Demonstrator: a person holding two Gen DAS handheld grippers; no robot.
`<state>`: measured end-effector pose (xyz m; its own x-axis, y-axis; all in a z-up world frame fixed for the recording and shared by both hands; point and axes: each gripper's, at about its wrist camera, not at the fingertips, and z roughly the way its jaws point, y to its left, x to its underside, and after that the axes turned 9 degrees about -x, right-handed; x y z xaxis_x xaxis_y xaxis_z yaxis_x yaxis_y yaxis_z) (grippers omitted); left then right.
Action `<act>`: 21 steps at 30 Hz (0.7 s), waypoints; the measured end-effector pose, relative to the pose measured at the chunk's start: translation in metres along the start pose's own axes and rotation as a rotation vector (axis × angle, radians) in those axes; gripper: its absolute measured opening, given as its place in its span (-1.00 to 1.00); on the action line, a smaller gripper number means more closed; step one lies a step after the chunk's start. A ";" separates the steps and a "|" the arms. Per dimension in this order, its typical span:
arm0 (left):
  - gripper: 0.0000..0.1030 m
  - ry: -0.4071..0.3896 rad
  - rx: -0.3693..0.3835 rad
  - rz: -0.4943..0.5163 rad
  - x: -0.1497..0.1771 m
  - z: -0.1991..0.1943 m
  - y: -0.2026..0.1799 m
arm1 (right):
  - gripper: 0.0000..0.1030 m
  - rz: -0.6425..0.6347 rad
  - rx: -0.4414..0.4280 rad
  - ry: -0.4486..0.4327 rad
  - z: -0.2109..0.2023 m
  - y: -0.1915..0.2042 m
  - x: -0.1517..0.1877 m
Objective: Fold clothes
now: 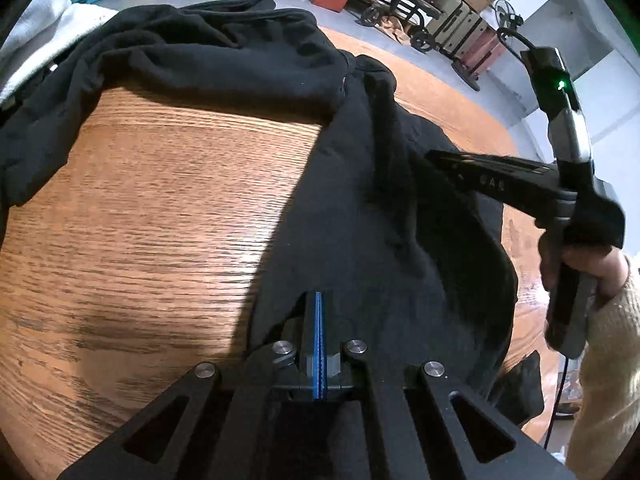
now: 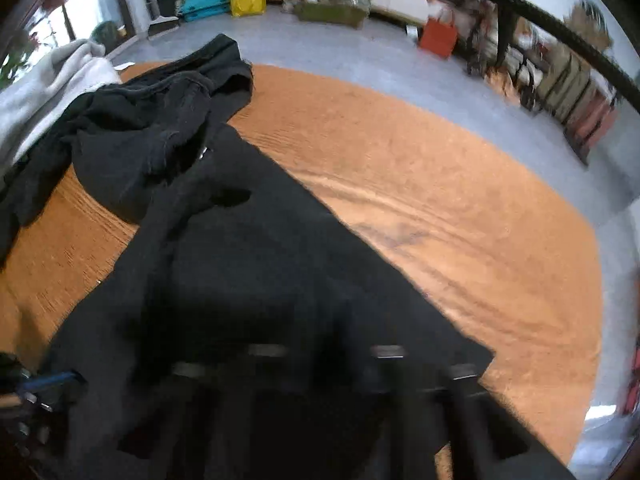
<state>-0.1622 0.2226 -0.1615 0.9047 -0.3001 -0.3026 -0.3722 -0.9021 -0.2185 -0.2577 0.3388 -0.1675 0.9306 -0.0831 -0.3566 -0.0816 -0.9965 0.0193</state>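
A black garment (image 1: 248,52) lies spread across a round wooden table (image 1: 168,208). In the left wrist view, the left gripper (image 1: 319,300) has its two fingers pressed together, blue pads meeting, at the near edge of a long dark panel of the cloth; whether fabric is caught between them cannot be told. From there the cloth runs forward and bunches into a rumpled heap ahead and to the left. To the right, a hand (image 1: 580,264) in a cream knit sleeve (image 1: 612,340) holds the right gripper (image 1: 436,158), whose tips sink into the cloth further ahead; whether its fingers are spread or closed cannot be told. In the blurred right wrist view, dark fabric lies just ahead of its fingers and hides them
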 end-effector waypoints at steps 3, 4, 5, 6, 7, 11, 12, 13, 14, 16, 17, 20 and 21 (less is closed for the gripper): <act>-0.99 -0.001 0.003 -0.004 -0.003 0.003 0.003 | -0.92 0.010 0.042 -0.006 -0.003 -0.003 -0.003; -0.97 -0.002 0.003 -0.004 -0.003 0.005 0.003 | -0.92 0.053 0.048 -0.029 -0.007 -0.012 -0.006; -0.96 -0.001 0.000 -0.007 -0.004 0.007 -0.001 | -0.93 0.110 0.055 -0.048 -0.010 -0.025 -0.009; -0.96 0.001 0.002 -0.010 -0.005 0.007 -0.001 | -0.93 0.146 0.085 -0.057 -0.010 -0.034 -0.011; -0.96 0.002 0.004 -0.014 -0.004 0.006 0.001 | -0.92 0.183 0.121 -0.063 -0.010 -0.046 -0.013; -0.96 -0.002 0.023 -0.034 -0.012 0.019 0.004 | -0.40 0.286 0.133 -0.129 -0.014 -0.068 -0.009; -0.95 -0.008 0.020 -0.038 -0.011 0.018 0.004 | -0.17 0.288 0.099 -0.143 -0.020 -0.066 -0.006; -0.95 -0.015 0.016 -0.042 -0.010 0.017 0.004 | -0.10 0.289 0.065 -0.158 -0.025 -0.063 -0.003; -0.95 -0.021 0.012 -0.046 -0.009 0.015 0.005 | -0.17 0.290 0.031 -0.172 -0.031 -0.060 0.000; -0.95 -0.036 -0.003 -0.048 -0.007 0.010 0.003 | -0.19 0.292 -0.028 -0.195 -0.040 -0.055 0.006; -0.95 -0.044 -0.019 -0.040 -0.006 0.009 0.000 | -0.19 0.291 -0.024 -0.183 -0.038 -0.057 0.009; -0.95 -0.061 -0.026 -0.059 -0.003 0.006 -0.002 | -0.19 0.290 -0.011 -0.146 -0.033 -0.061 0.018; -0.95 -0.067 -0.021 -0.063 -0.002 0.006 -0.001 | -0.19 0.289 -0.006 -0.134 -0.031 -0.063 0.022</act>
<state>-0.1653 0.2259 -0.1661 0.9100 -0.2212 -0.3506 -0.3095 -0.9252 -0.2196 -0.2214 0.3995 -0.1473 0.8140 -0.3611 -0.4550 -0.3333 -0.9319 0.1432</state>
